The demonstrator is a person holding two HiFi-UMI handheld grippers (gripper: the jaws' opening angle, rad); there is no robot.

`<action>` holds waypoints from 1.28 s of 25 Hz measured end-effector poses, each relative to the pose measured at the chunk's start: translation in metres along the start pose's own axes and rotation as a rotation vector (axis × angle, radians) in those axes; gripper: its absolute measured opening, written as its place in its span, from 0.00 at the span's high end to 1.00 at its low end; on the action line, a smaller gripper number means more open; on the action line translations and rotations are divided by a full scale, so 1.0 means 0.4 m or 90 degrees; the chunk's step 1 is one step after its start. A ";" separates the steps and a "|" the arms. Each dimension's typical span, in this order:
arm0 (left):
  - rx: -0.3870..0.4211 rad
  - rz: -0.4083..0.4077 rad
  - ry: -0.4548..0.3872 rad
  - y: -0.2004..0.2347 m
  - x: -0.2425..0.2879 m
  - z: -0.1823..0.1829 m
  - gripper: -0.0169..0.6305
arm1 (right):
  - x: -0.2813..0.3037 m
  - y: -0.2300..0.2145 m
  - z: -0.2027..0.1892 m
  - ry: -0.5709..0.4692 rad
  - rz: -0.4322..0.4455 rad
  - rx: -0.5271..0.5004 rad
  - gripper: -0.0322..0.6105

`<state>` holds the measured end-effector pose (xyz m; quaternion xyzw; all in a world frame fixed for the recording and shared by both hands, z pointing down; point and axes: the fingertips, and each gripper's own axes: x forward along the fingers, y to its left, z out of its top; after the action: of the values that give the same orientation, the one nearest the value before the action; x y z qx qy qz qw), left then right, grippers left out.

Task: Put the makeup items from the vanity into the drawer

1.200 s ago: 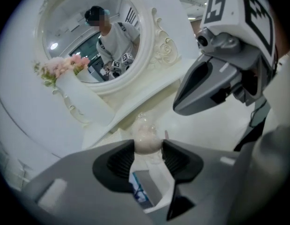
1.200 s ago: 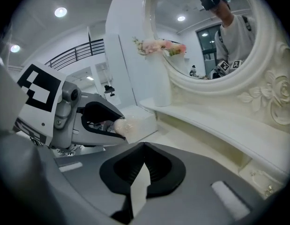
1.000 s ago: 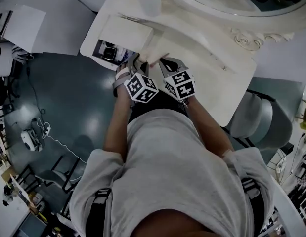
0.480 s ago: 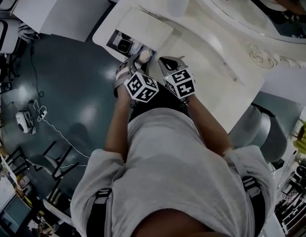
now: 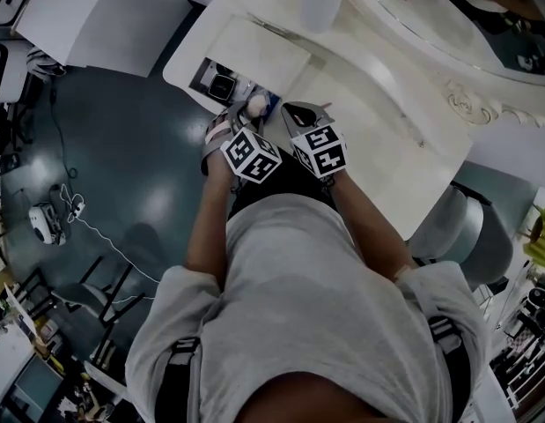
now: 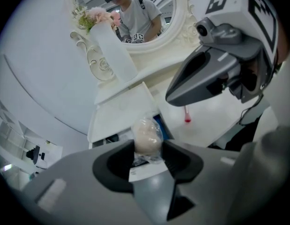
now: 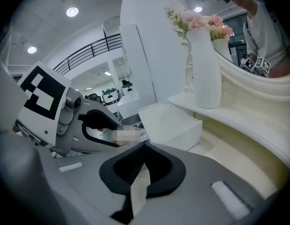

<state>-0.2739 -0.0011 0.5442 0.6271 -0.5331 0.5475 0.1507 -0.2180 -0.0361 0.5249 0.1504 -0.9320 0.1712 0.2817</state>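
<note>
Overhead, the left claw (image 6: 147, 146) grips what looks like a plastic-wrapped beige makeup sponge (image 6: 145, 135), held over the open drawer (image 5: 215, 82) at the edge of the white bench (image 5: 369, 104). Beside it, the right claw (image 7: 145, 149) is fully closed, with nothing between its jaws. 1 white vase (image 7: 203, 64) stands farther back.
</note>
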 end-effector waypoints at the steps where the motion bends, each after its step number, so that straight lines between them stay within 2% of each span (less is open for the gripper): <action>1: 0.004 -0.006 0.003 0.000 0.004 0.000 0.69 | 0.002 -0.003 0.002 -0.001 -0.003 0.003 0.95; 8: 0.024 -0.068 0.037 -0.022 0.035 -0.015 0.69 | 0.005 -0.035 -0.006 -0.003 -0.026 0.027 0.95; 13: 0.016 -0.093 0.050 -0.025 0.049 -0.015 0.69 | -0.002 -0.055 -0.009 -0.006 -0.041 0.040 0.95; 18: 0.039 -0.115 0.078 -0.036 0.060 -0.023 0.69 | -0.008 -0.071 -0.018 -0.009 -0.056 0.051 0.95; 27: 0.021 -0.197 0.081 -0.046 0.083 -0.004 0.69 | -0.016 -0.104 -0.014 -0.019 -0.088 0.078 0.95; 32: -0.016 -0.218 0.070 -0.037 0.102 0.011 0.67 | -0.023 -0.120 -0.011 -0.024 -0.103 0.090 0.95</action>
<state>-0.2663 -0.0192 0.5830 0.6757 -0.4166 0.5406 0.2786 -0.1907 -0.0756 0.5343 0.2477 -0.9075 0.2105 0.2660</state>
